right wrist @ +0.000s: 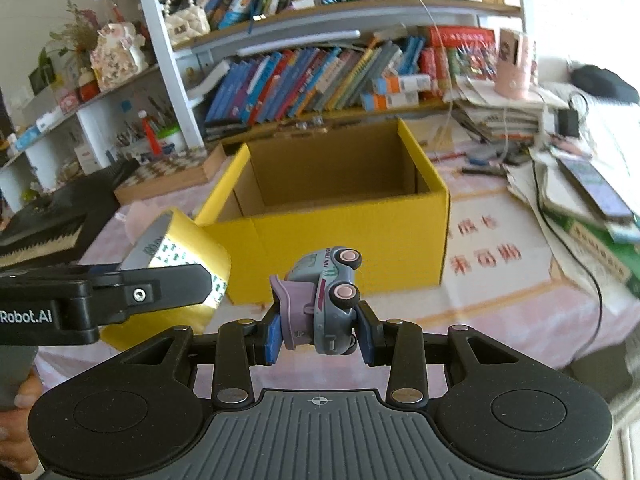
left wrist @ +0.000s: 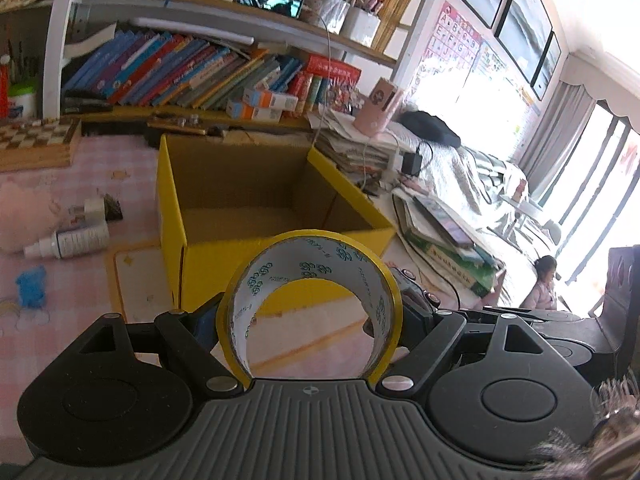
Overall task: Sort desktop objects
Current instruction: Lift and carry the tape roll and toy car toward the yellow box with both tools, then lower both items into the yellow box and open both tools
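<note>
My left gripper (left wrist: 310,320) is shut on a roll of yellow tape (left wrist: 320,256), held upright just in front of the open yellow cardboard box (left wrist: 280,248). In the right wrist view the tape roll (right wrist: 192,248) and the left gripper (right wrist: 176,284) show at the left, near the box's left front corner. My right gripper (right wrist: 320,332) is shut on a grey and purple toy truck (right wrist: 324,300), turned on its side, held in front of the yellow box (right wrist: 352,240). The box looks empty inside.
A white bottle (left wrist: 72,240), a small tape roll (left wrist: 94,210) and a blue scrap (left wrist: 30,286) lie on the pink tablecloth left of the box. A chessboard (left wrist: 36,140) sits behind. Stacked books and papers (right wrist: 580,200) crowd the right. A bookshelf (right wrist: 320,80) stands behind.
</note>
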Tool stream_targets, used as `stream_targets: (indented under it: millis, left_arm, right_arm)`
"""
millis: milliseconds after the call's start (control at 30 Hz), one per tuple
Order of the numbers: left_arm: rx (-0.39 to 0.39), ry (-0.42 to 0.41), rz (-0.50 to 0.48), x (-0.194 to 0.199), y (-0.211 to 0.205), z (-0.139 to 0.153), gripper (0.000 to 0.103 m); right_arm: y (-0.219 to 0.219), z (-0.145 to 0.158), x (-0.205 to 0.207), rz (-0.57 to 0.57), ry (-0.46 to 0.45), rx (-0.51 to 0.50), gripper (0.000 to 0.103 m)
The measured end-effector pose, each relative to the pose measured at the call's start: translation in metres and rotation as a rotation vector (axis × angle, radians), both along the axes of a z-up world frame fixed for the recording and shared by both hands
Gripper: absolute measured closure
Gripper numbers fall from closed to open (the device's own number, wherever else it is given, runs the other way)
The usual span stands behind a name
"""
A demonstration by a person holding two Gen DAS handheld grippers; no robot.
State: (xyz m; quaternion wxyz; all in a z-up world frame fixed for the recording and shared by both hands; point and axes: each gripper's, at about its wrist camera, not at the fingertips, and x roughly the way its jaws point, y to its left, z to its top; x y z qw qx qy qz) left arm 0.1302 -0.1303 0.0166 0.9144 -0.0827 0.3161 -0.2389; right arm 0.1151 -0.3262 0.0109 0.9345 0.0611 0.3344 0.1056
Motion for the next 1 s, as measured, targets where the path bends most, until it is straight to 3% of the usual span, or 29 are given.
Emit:
stream_targets:
  millis: [333,533,733,1000]
  left_arm:
    - [0.028,-0.101,0.050,0.036,-0.009,0.026,0.020]
    - [0.072,-0.114,0.040,0.075,-0.020,0.029,0.020]
    - [0.169,-0.104,-0.018,0.126,-0.036,0.024,0.020]
    - [0.317,0.003,-0.099,0.188,-0.061,-0.008,0.020]
  right_arm:
    - [-0.004,0.027,0.047,0.107,-0.103,-0.025,0.066]
    - [-0.007,0.026,0.094,0.207,-0.092,-0.085,0.066]
    - [0.000,0.010,0.142,0.352,-0.071,-0.255,0.066]
    - [0.019,-0.023,0.198,0.532,-0.007,-0.495,0.067]
